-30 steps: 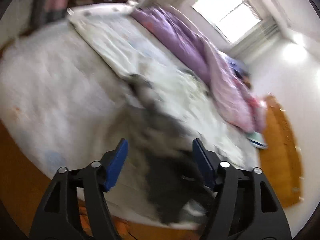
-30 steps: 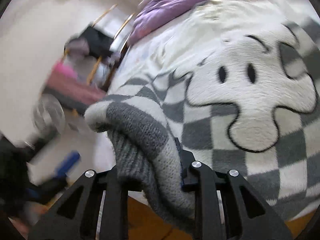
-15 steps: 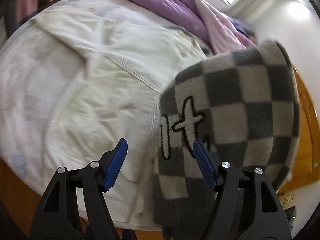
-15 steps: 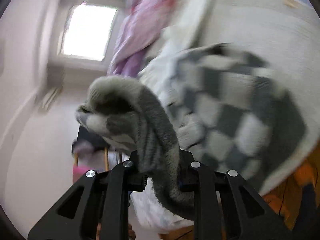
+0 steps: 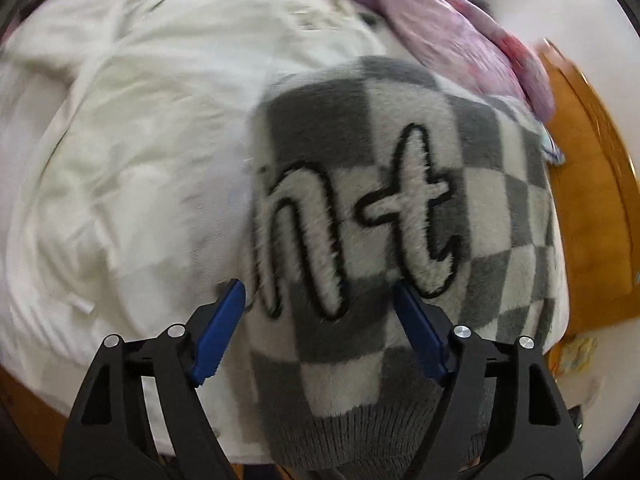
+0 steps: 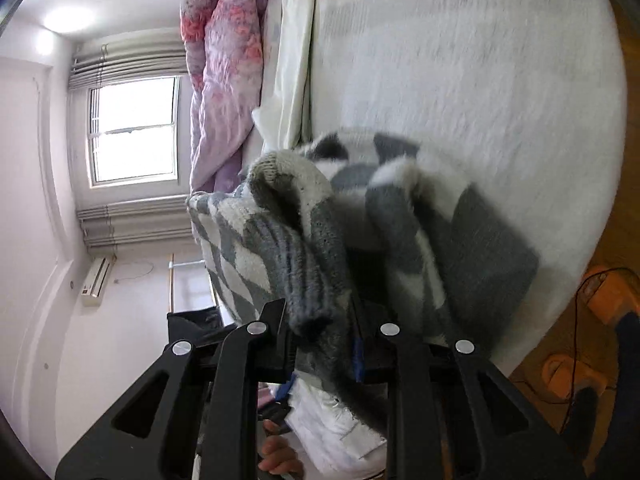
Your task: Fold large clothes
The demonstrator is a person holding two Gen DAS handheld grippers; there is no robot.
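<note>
A grey and white checkered fuzzy sweater (image 5: 400, 208) with black-outlined letters lies on the bed over a cream garment (image 5: 168, 128). My left gripper (image 5: 320, 316) is open, its blue fingertips (image 5: 220, 324) straddling the sweater's lower part just above it. In the right wrist view my right gripper (image 6: 320, 336) is shut on the sweater's ribbed grey edge (image 6: 308, 280) and holds it lifted, the rest of the sweater (image 6: 440, 232) hanging bunched toward the bed.
A purple and pink quilt (image 5: 440, 28) lies along the bed's far side, also in the right wrist view (image 6: 224, 80). White bedsheet (image 6: 480, 80) covers the bed. Orange wooden floor (image 5: 592, 200) lies beyond the bed's edge. A window (image 6: 132, 128) is in the wall.
My left gripper has moved closer over the sweater, which now fills its view. My right gripper has kept hold of the ribbed edge while rotating and swinging across the bed.
</note>
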